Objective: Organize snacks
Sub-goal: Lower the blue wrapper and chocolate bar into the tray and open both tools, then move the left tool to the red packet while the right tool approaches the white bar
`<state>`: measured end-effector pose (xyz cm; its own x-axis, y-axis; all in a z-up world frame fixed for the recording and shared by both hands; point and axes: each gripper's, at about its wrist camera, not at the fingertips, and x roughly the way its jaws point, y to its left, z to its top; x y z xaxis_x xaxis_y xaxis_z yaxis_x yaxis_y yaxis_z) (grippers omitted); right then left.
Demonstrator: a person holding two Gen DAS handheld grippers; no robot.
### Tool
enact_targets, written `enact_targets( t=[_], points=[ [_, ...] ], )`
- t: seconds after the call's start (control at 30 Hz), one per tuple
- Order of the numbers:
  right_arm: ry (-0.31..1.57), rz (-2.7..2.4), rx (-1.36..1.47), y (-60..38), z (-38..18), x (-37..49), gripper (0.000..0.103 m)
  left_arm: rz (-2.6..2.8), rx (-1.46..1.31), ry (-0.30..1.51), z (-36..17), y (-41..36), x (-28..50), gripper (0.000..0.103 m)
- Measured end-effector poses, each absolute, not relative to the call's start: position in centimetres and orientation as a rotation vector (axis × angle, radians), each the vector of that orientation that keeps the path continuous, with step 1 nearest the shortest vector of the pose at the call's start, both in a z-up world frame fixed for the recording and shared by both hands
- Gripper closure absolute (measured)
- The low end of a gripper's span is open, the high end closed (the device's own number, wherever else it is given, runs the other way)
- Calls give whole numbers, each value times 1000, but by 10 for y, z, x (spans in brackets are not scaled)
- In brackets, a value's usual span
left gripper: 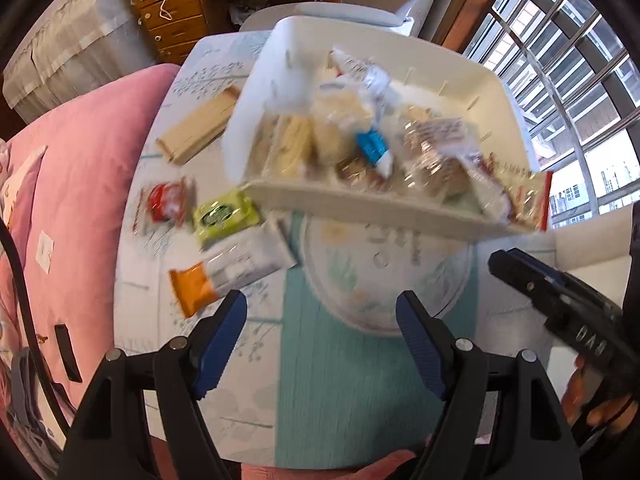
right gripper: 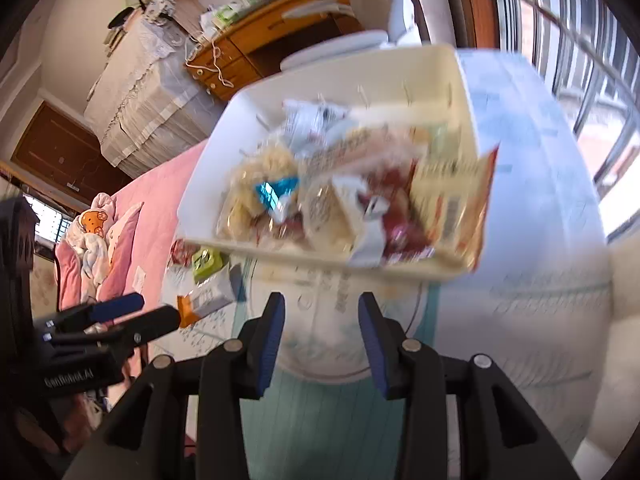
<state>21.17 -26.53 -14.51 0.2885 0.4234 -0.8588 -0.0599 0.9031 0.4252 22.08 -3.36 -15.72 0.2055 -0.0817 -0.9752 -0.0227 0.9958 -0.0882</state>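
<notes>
Left wrist view, left gripper [left gripper: 322,320]: fingers spread wide, nothing between them, hanging above the patterned tablecloth [left gripper: 320,380].
Left wrist view, loose snacks: ahead and to this gripper's left lie an orange-and-white packet [left gripper: 228,276], a green packet [left gripper: 224,216], a red-and-white sweet [left gripper: 166,202] and a tan wafer bar [left gripper: 200,126], all outside the white bin [left gripper: 360,204].
Left wrist view, nearest piece: the orange-and-white packet, just beyond the left fingertip, its long axis slanting away to the right.
Left wrist view, bin: straight ahead and already heaped with wrapped snacks; blur hides the detail.
Right wrist view, right gripper [right gripper: 322,332]: parted, holding nothing, pointed at the near rim of the bin.
Right wrist view, loose snacks: far off to its left, past the other tool.
Judgement: the left side is nearer the stray packets, so the next pickup looks like its job.
</notes>
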Motion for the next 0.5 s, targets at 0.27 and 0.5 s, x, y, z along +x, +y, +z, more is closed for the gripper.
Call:
enact_targets(
  t=[0.27,0.5],
  points=[
    [1308,313,428,-229,-158,197,64,-39,-94,1409,-180,23,205,27],
    [1336,242,479,-182,-165,186,64,-108,-28,1414,-184,72,215,27]
  ],
)
